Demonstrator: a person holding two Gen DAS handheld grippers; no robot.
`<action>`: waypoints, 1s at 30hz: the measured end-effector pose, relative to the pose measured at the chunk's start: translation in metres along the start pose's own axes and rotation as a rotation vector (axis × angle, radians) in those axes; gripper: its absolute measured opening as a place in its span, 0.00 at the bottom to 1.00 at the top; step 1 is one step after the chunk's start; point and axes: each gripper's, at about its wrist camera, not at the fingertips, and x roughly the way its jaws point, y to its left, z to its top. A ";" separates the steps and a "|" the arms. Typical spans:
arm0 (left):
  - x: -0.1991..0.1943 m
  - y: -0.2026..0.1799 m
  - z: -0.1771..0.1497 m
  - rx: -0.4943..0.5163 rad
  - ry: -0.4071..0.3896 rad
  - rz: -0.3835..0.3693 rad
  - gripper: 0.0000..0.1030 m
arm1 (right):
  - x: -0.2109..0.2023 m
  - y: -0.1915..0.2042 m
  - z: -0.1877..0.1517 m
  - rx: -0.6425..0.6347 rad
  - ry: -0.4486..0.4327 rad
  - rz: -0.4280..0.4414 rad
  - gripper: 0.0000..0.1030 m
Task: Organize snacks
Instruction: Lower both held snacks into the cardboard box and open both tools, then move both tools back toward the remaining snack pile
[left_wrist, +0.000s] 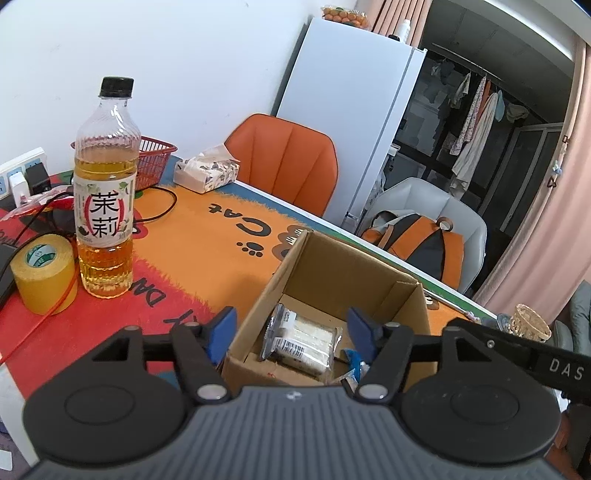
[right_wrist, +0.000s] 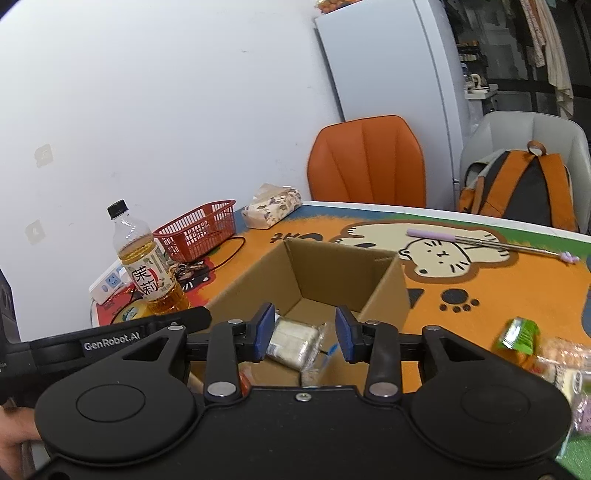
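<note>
Both tongs, left (left_wrist: 291, 328) and right (right_wrist: 304, 332), gape empty over the cardboard box (right_wrist: 384, 291). Loose snack packets (right_wrist: 517, 334) lie on the desk, right of the right tongs: nearer arm.

My left claw body hides box (left_wrist: 384, 291) near wall and part of blue-white wrapper (left_wrist: 355, 363). Snacks (right_wrist: 554, 363) at right blurred, cut by frame edge; kinds unclear. Hand (right_wrist: 14, 439) cut off bottom left. Tape (right_wrist: 131, 313) mostly hidden behind bottle (right_wrist: 149, 266).
</note>
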 end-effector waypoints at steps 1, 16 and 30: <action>-0.002 -0.001 -0.001 0.003 -0.004 0.004 0.70 | -0.002 -0.001 -0.001 0.003 -0.001 -0.003 0.40; -0.022 -0.017 -0.020 0.029 -0.018 0.026 0.87 | -0.043 -0.025 -0.024 0.057 -0.025 -0.064 0.66; -0.041 -0.048 -0.044 0.078 -0.015 -0.024 0.90 | -0.083 -0.049 -0.046 0.101 -0.060 -0.146 0.95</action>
